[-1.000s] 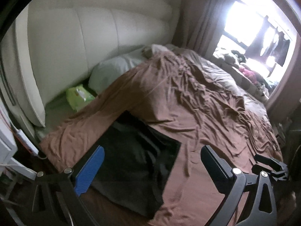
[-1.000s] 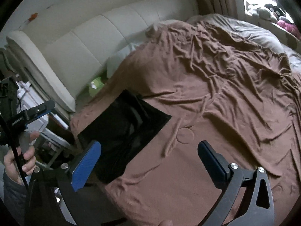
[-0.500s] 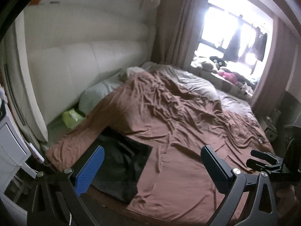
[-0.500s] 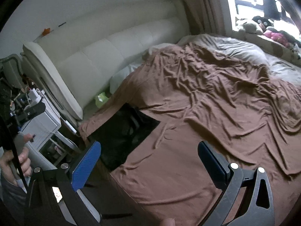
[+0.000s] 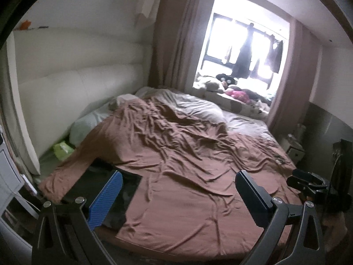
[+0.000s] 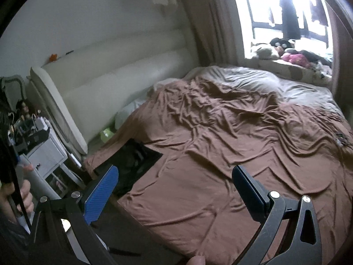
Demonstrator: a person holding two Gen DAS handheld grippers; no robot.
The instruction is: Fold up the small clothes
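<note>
Both claws wide open, empty, held above the bed's near edge. Black garment [image 5: 106,190] lies flat as a folded rectangle on the brown sheet [image 5: 187,165] at the near-left corner, long axis running away toward the padded white headboard [image 5: 77,92]. It sits left of my left claw [image 5: 176,196] and farther left of my right claw [image 6: 174,190]; left is nearer. Fabric looks thin, limp, matte.
</note>
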